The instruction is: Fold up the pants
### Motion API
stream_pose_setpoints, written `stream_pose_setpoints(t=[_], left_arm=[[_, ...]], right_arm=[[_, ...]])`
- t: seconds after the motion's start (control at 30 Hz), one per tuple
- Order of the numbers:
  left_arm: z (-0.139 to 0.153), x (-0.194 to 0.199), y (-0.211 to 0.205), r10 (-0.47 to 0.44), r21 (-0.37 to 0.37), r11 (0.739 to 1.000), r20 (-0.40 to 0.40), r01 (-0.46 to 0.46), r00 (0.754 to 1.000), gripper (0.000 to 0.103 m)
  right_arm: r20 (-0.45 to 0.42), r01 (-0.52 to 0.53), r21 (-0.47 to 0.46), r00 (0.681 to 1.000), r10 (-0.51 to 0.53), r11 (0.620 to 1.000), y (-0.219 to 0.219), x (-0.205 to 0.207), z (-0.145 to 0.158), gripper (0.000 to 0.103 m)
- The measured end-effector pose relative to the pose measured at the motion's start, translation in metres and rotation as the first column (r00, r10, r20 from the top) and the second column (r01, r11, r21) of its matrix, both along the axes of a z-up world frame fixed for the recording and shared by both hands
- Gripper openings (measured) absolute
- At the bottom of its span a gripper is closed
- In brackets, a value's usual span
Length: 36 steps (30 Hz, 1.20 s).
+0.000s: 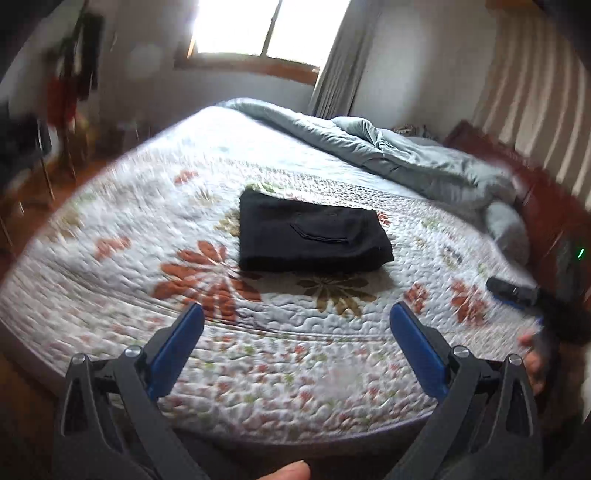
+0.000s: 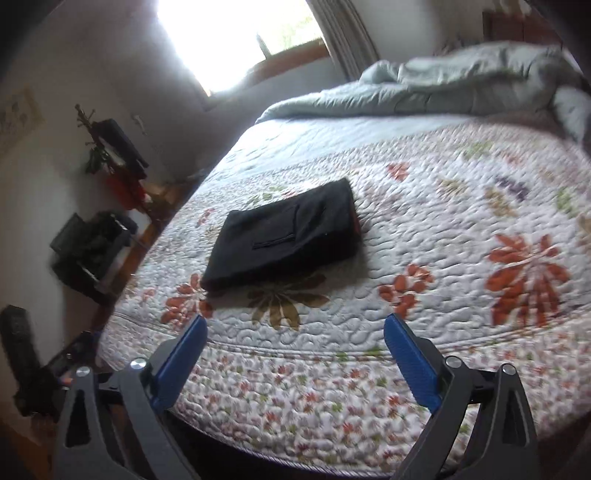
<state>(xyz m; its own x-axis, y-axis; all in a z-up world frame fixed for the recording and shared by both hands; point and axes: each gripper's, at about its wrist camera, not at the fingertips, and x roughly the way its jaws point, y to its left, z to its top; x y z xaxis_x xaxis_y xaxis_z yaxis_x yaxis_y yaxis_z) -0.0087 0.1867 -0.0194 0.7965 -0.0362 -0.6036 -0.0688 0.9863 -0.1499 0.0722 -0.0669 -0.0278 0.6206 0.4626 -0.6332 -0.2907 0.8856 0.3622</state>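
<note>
Black pants folded on quilt; no label apparently legible.

A floral quilted bedspread covers the bed, a rumpled grey-green duvet bunched near the headboard, beneath a bright window.

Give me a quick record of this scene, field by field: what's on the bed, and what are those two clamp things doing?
garment: black pants, folded into a compact rectangle, pocket facing up
resting on: floral quilt covering the bed
also on bed: grey-green duvet, bunched at the far side
left gripper: open, holding nothing, short of the pants
right gripper: open, holding nothing, short of the pants
contact with pants: none
task state: fold looks complete
backdrop: bright window
</note>
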Motion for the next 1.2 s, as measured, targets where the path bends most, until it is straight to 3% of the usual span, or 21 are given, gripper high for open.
stream_pose_setpoints(t=[0.13, 0.33, 0.43, 0.6, 0.83, 1.2], left_arm=[[0.024, -0.042, -0.032, -0.020, 0.096, 0.995, 0.036, 0.017, 0.999, 0.100], [0.044, -0.086, -0.056, -0.040, 0.082, 0.996, 0.048, 0.036, 0.998, 0.100], [0.054, -0.105, -0.060, 0.008, 0.119, 0.993, 0.076, -0.017, 0.997, 0.100], [0.069, -0.134, -0.061, 0.041, 0.098, 0.994, 0.120, -0.053, 0.992, 0.100], [0.065, -0.147, -0.057, 0.072, 0.072, 0.994, 0.090, -0.078, 0.993, 0.100], [0.046, -0.130, -0.057, 0.077, 0.043, 0.996, 0.016, -0.077, 0.997, 0.100]], right_arm=[[0.105, 0.045, -0.100, 0.994, -0.034, 0.994, 0.006, -0.052, 0.026, 0.099], [0.193, 0.087, -0.172, 0.980, -0.053, 0.981, 0.013, -0.115, 0.050, 0.099], [0.215, 0.116, -0.197, 0.974, -0.073, 0.973, 0.011, -0.137, 0.058, 0.099], [0.219, 0.111, -0.195, 0.973, -0.067, 0.974, 0.006, -0.165, 0.066, 0.099], [0.222, 0.079, -0.204, 0.975, -0.033, 0.976, 0.014, -0.179, 0.062, 0.099], [0.185, 0.046, -0.207, 0.983, -0.006, 0.977, 0.020, -0.166, 0.047, 0.099]])
